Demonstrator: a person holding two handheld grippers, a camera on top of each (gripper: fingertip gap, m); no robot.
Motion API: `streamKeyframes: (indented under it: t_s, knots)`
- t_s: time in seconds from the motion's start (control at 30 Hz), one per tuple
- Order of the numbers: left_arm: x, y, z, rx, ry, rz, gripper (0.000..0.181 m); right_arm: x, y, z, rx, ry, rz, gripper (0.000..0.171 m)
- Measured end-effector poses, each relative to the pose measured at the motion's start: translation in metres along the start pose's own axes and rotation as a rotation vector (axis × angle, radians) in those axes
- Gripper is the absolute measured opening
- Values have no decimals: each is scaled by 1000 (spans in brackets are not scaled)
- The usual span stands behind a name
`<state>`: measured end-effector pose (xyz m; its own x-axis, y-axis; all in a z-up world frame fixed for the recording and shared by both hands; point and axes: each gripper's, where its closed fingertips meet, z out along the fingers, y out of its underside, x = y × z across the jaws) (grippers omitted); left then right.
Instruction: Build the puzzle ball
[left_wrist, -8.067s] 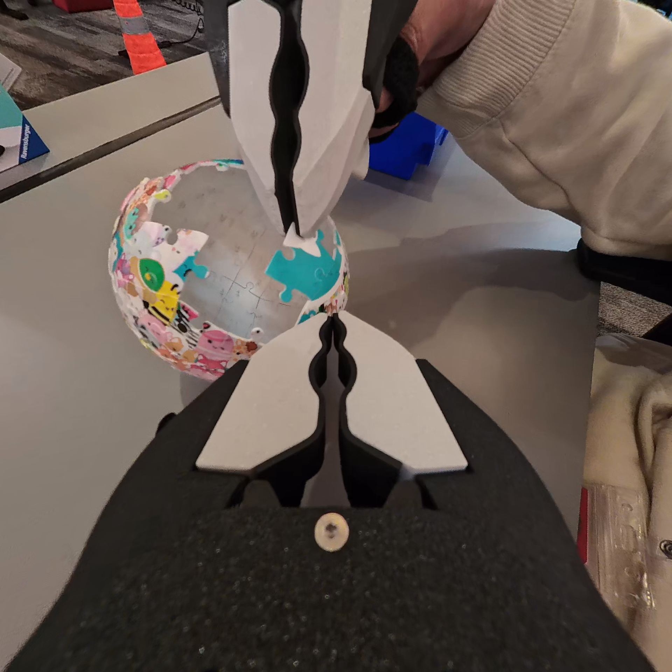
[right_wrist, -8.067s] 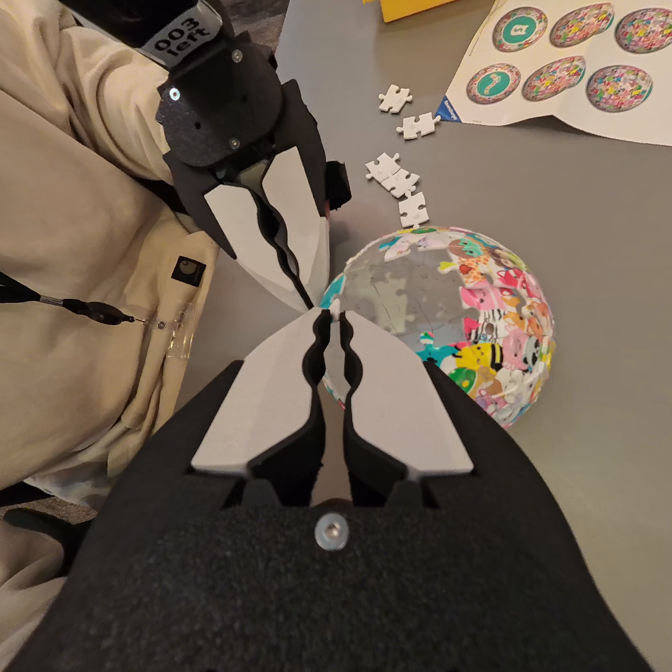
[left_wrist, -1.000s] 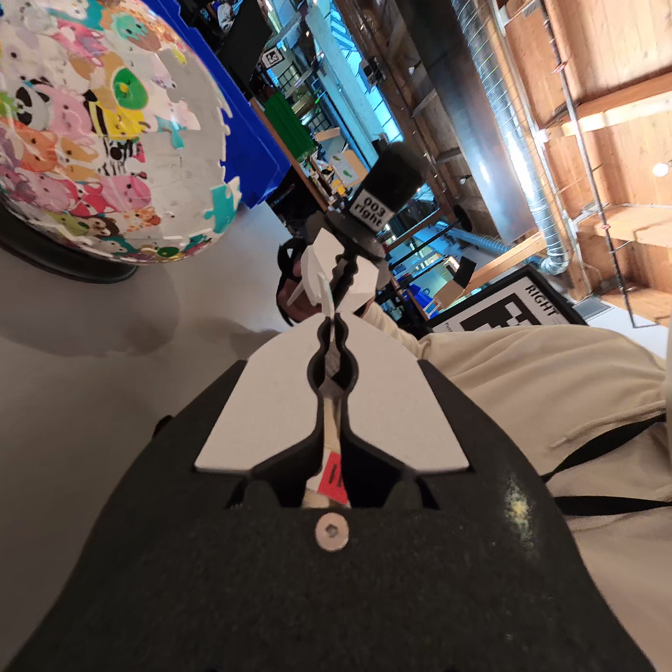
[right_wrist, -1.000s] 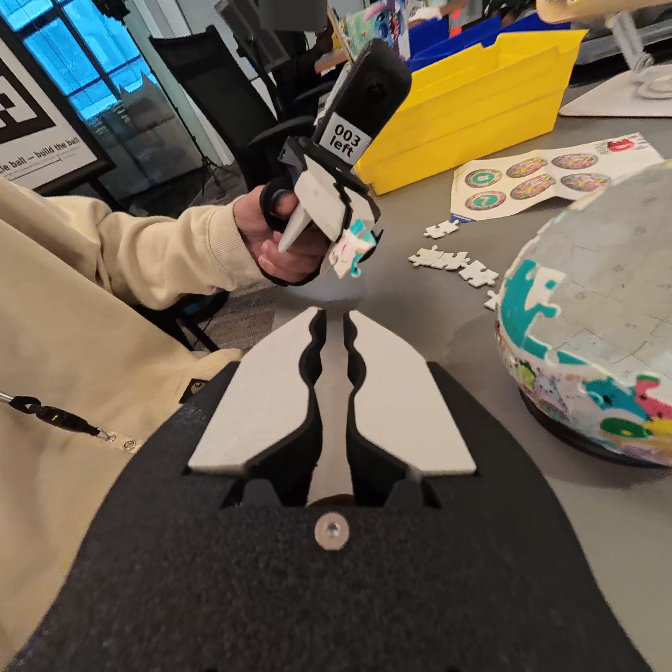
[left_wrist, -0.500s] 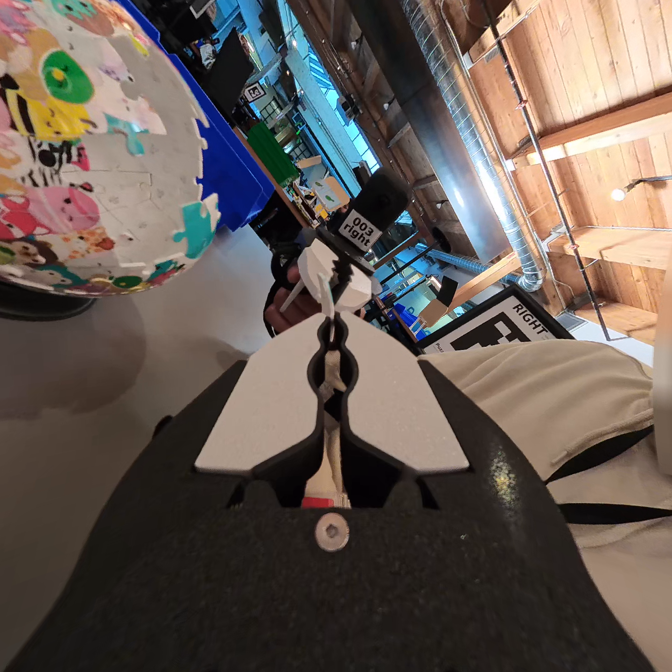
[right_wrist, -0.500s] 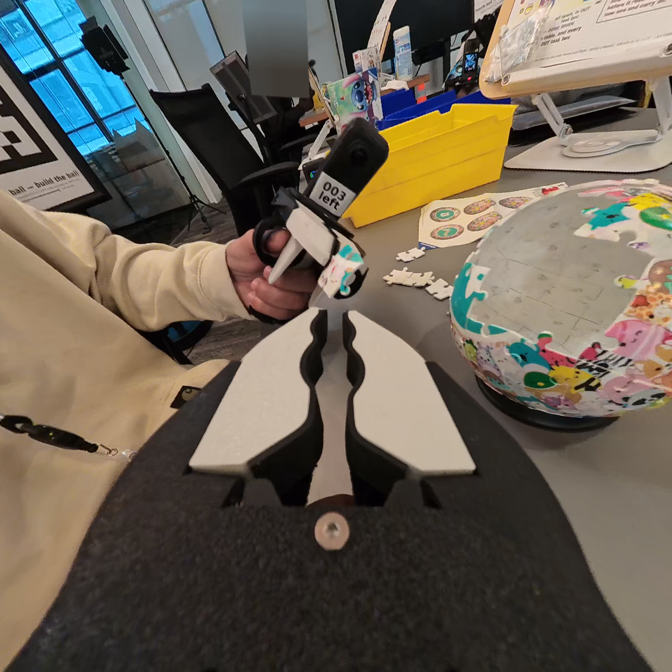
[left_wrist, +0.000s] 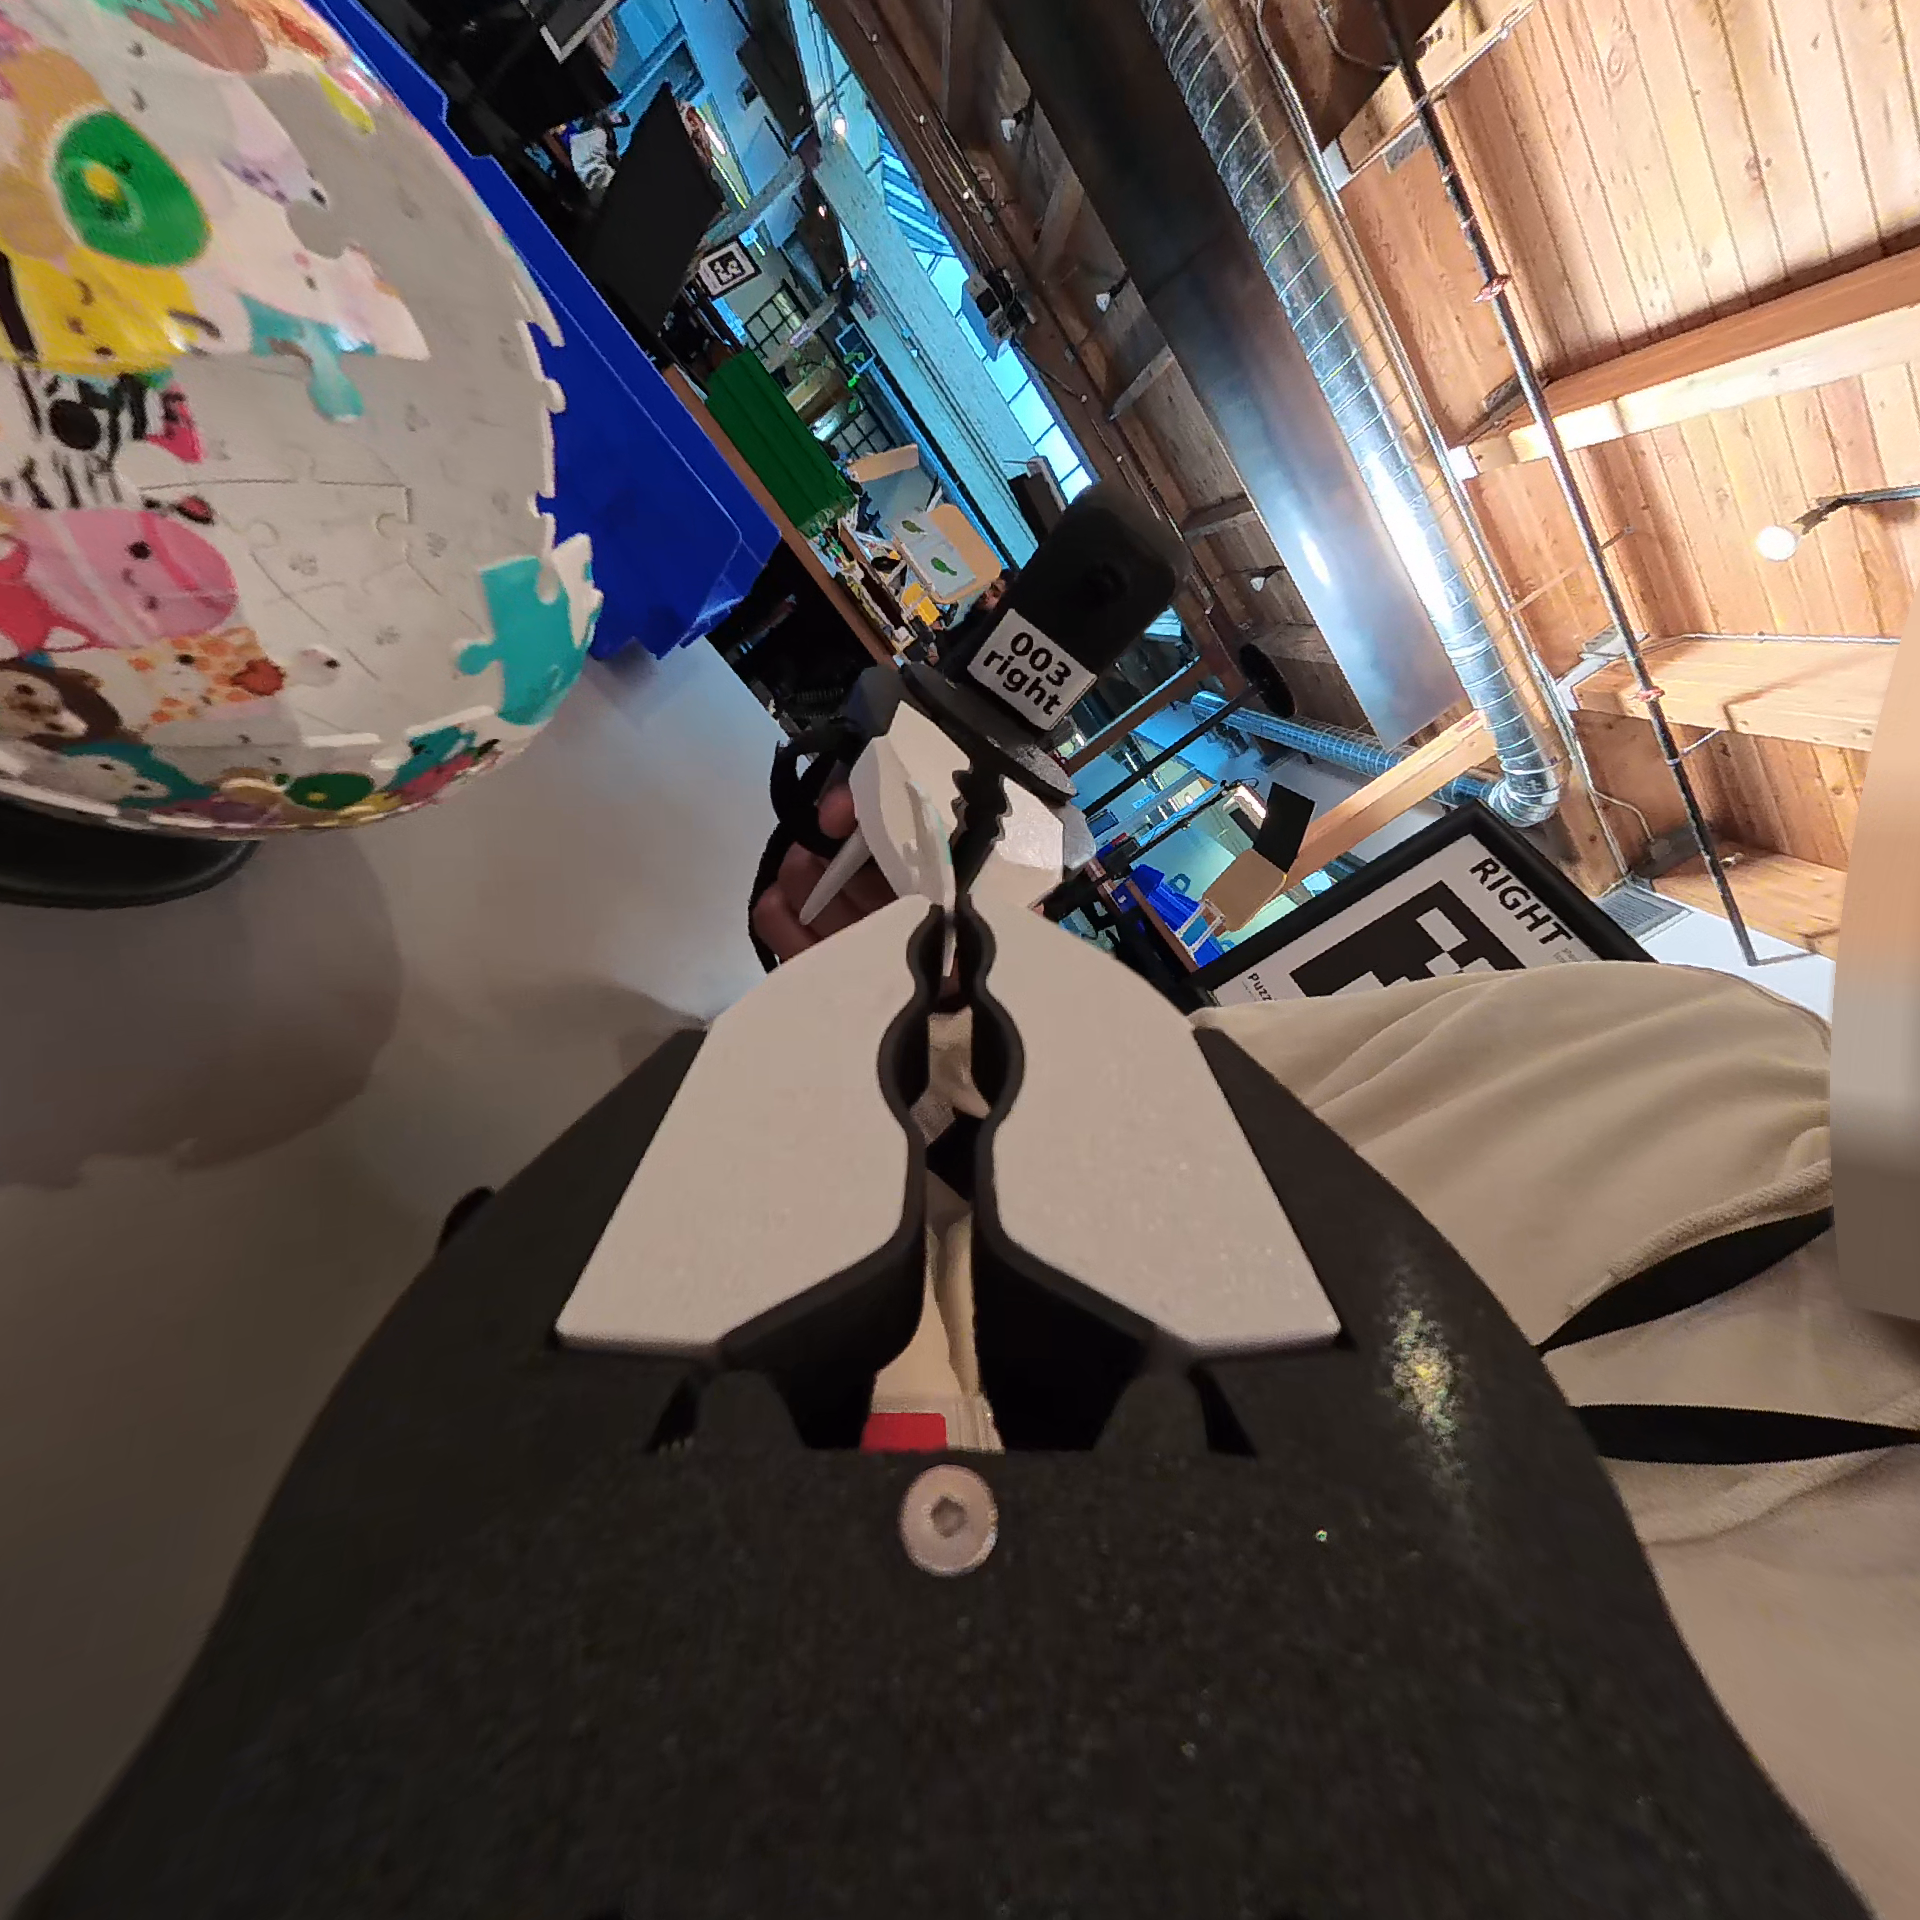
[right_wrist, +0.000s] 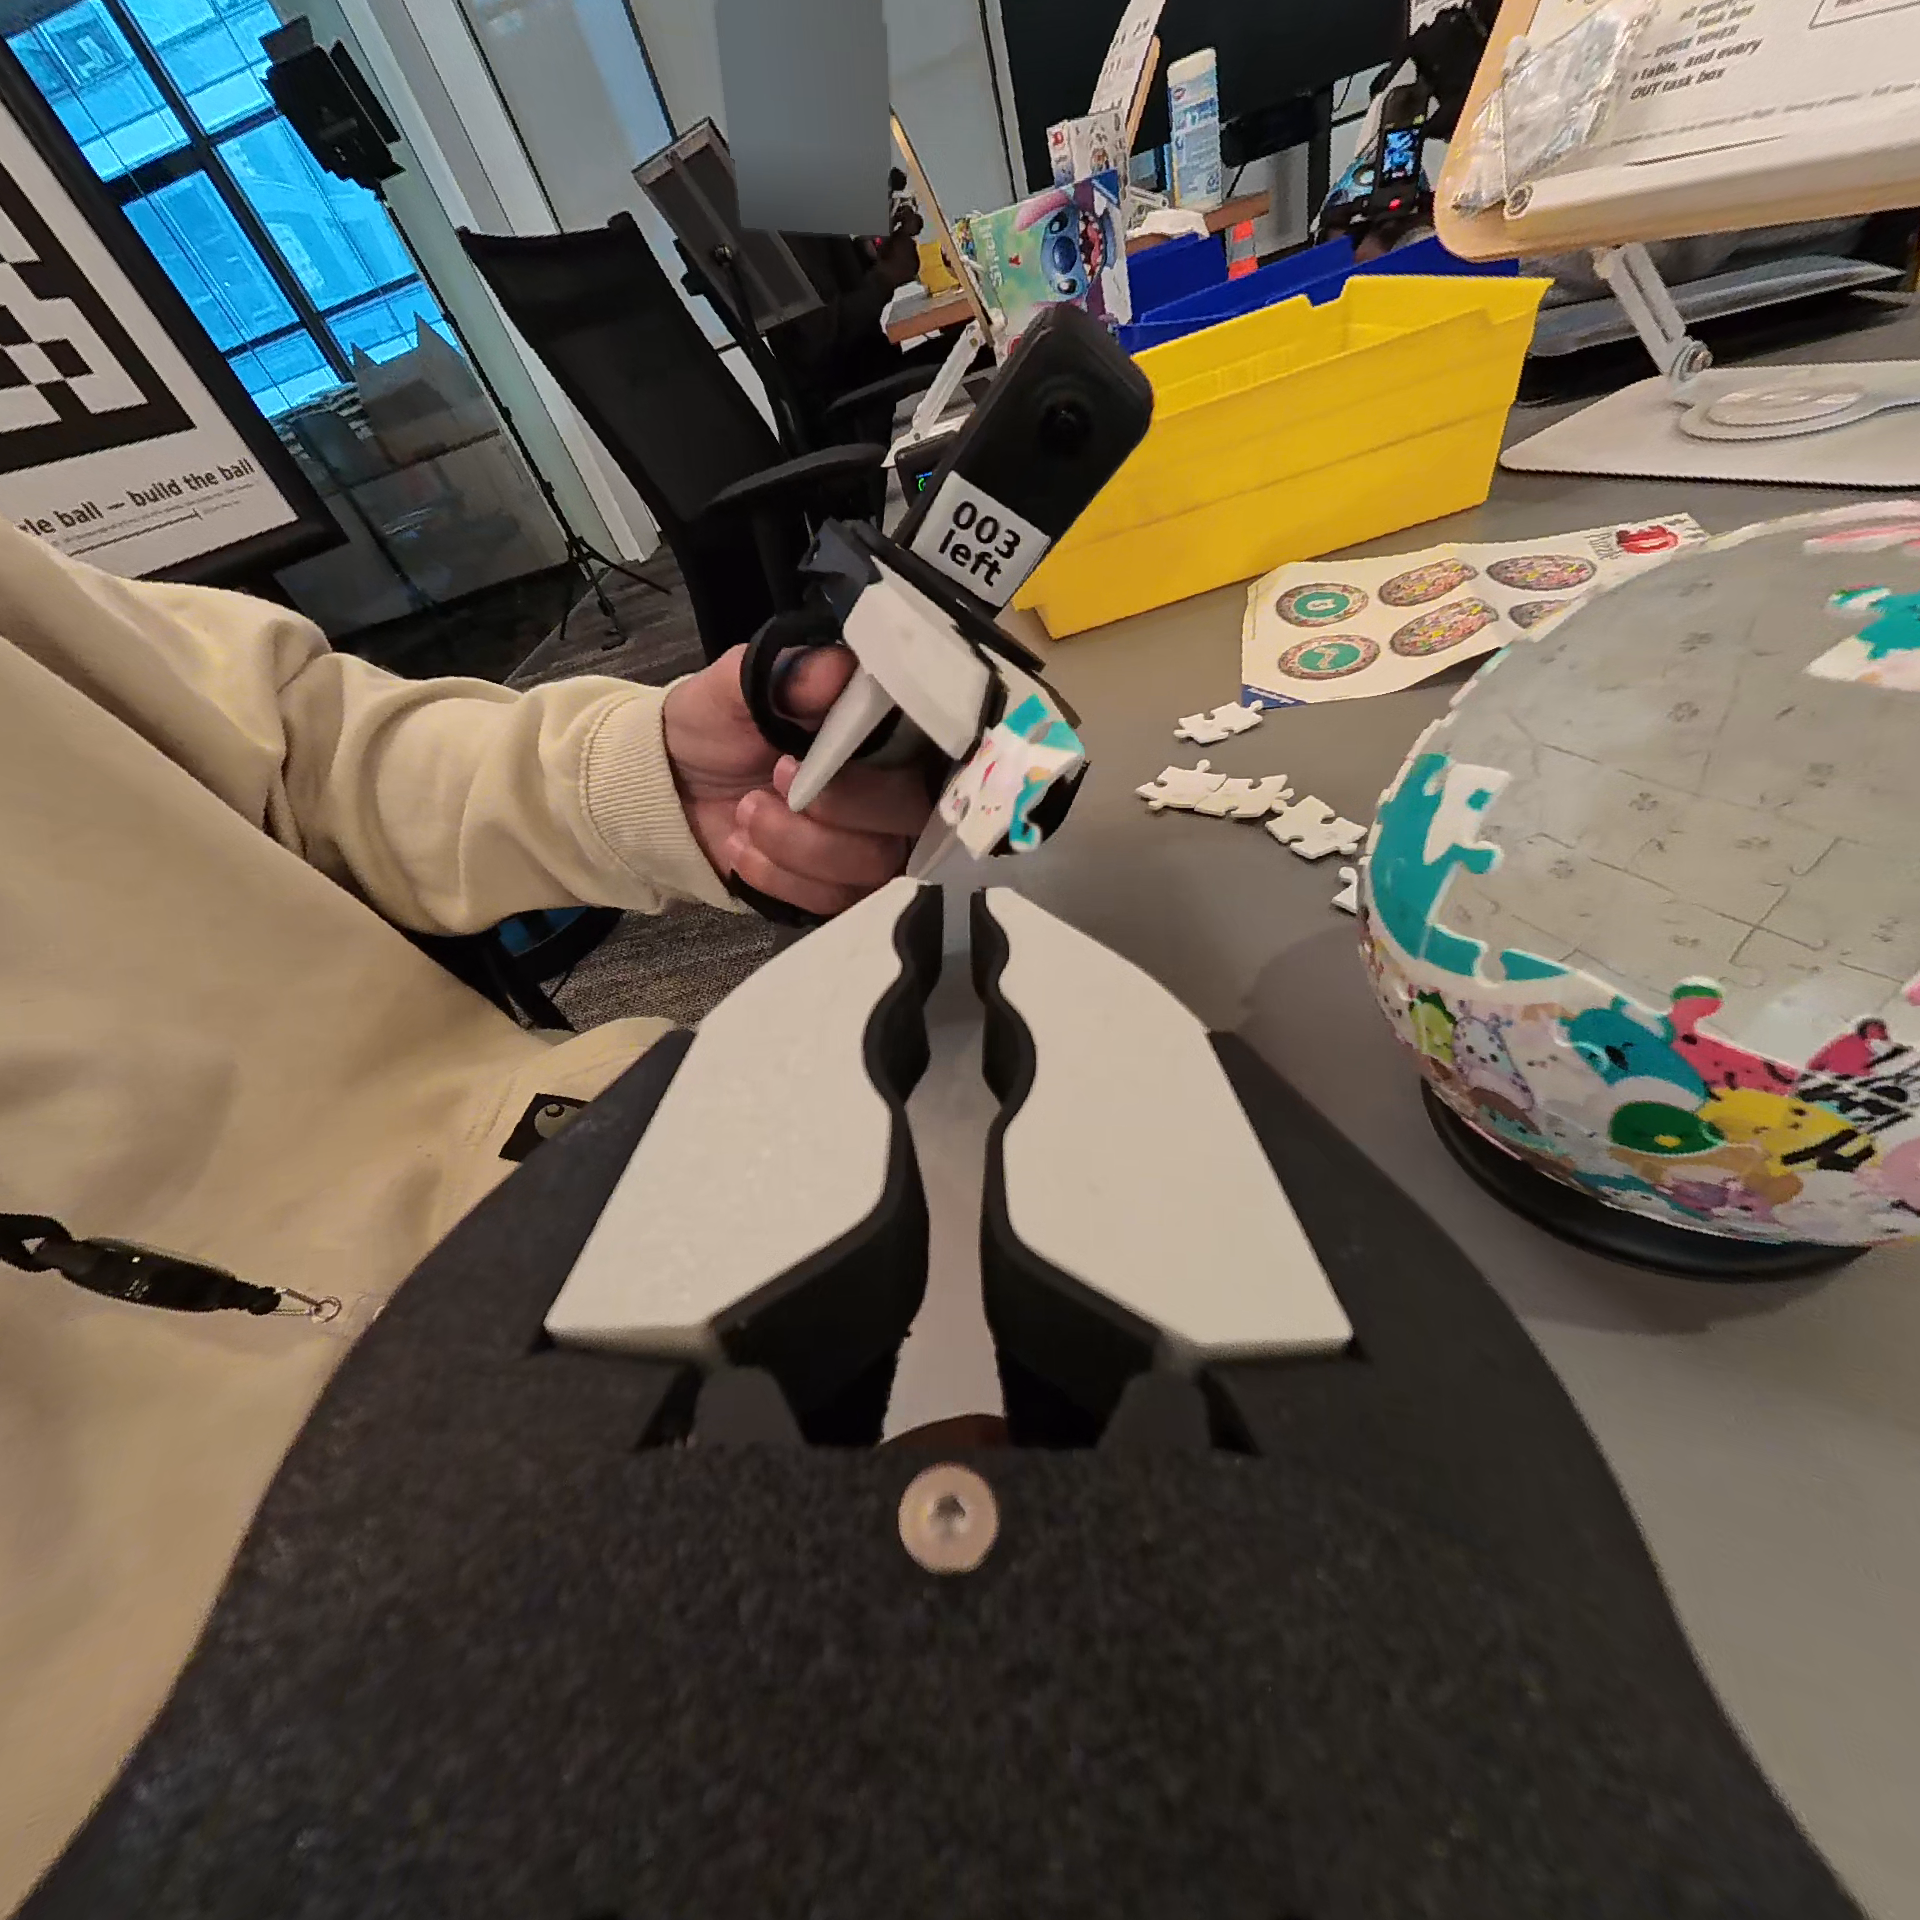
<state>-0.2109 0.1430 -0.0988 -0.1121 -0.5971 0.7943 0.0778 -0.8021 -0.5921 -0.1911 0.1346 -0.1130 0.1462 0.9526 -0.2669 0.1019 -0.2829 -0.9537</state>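
Left gripper (right_wrist: 940, 868) has its jaws clamped on a puzzle piece (right_wrist: 1003, 784); right gripper (right_wrist: 954, 902) sits just below, jaws slightly parted, empty. Ball (right_wrist: 1662, 883) waits right of them. Regrip by the edge, I'd say.

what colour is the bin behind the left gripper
Yellow plastic bin, clearest in the right wrist view.

Both hand-held grippers now off the puzzle ball (right_wrist: 1662, 883), piece (right_wrist: 1003, 784) closer.

Left hand-held gripper (left_wrist: 948, 925) pinching puzzle piece (left_wrist: 930, 842) edge-on.
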Motion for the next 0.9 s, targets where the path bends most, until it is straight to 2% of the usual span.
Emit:
streamKeyframes:
  t_s: [0.63,0.9]
  knots:
    - [17,4,4,-22,77,34,1,-9,-14,2,102,-82,107,5]
    - [19,5,5,-26,94,23,1,-10,-16,-1,121,-107,147,0]
